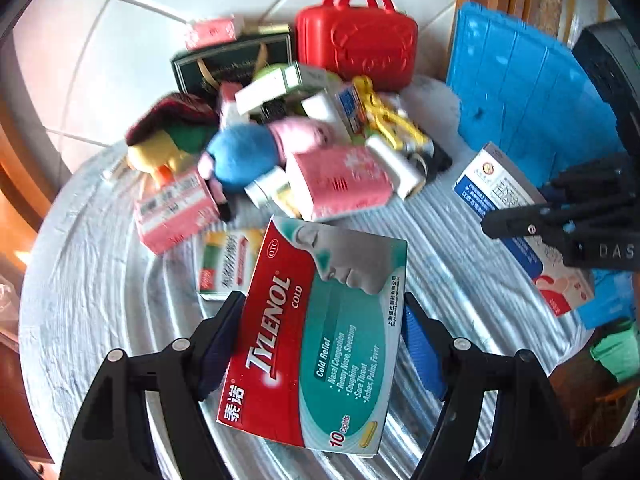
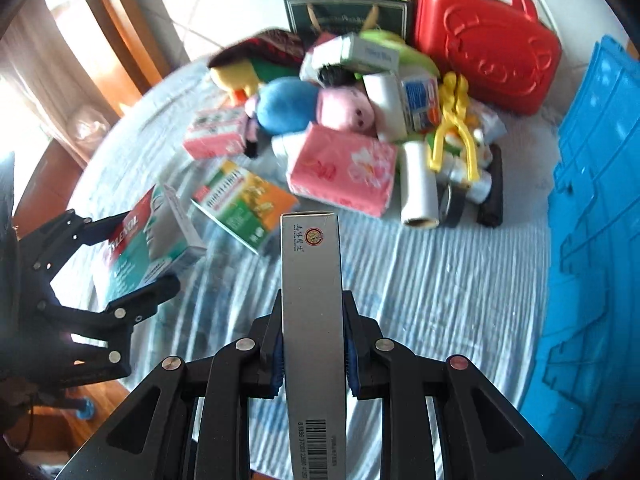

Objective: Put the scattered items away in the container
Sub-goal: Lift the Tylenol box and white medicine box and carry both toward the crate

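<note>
Both grippers are black plastic with silver screws. The left gripper (image 1: 322, 344) has blue finger pads (image 1: 424, 356). The right gripper (image 2: 313, 354) has 1 red screw (image 2: 459, 363).

Bright daylight, motion-blurred clutter, dark fisheye-warped corners.

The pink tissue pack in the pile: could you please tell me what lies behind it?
Behind the pink tissue pack sits a plush toy with a blue body and pink head, plus small boxes. Whatever lies beneath the pack is covered.
</note>
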Action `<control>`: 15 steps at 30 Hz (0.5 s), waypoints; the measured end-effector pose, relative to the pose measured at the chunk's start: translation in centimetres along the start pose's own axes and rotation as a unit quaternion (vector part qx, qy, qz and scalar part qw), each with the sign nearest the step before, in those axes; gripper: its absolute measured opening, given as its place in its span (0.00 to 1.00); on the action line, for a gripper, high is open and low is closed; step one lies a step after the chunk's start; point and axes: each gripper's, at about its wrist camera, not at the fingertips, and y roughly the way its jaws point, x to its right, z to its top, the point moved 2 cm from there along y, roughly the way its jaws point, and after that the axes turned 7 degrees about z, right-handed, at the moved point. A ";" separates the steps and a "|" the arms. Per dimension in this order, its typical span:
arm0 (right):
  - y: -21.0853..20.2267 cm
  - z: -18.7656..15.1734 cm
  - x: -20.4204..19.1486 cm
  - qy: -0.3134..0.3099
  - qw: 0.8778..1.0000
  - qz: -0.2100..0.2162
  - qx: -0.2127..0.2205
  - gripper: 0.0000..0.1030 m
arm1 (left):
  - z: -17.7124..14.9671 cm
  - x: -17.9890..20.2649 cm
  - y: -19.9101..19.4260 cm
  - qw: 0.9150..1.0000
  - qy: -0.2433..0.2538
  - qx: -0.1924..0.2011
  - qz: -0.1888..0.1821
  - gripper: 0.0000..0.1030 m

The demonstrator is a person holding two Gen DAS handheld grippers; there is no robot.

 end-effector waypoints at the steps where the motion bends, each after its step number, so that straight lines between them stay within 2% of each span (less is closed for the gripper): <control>1: -0.8 0.3 -0.4 -0.004 1.000 0.002 0.009 0.22 | 0.6 -0.2 -0.8 1.000 -0.002 0.007 0.004 0.73; 7: -6.6 1.8 -2.8 -0.010 0.998 0.010 0.055 0.22 | 3.7 -0.4 -5.3 0.998 -0.010 0.044 0.044 0.73; 15: -13.7 2.6 -4.4 -0.003 0.994 0.026 0.105 0.22 | 7.3 0.2 -11.9 0.994 -0.008 0.092 0.063 0.73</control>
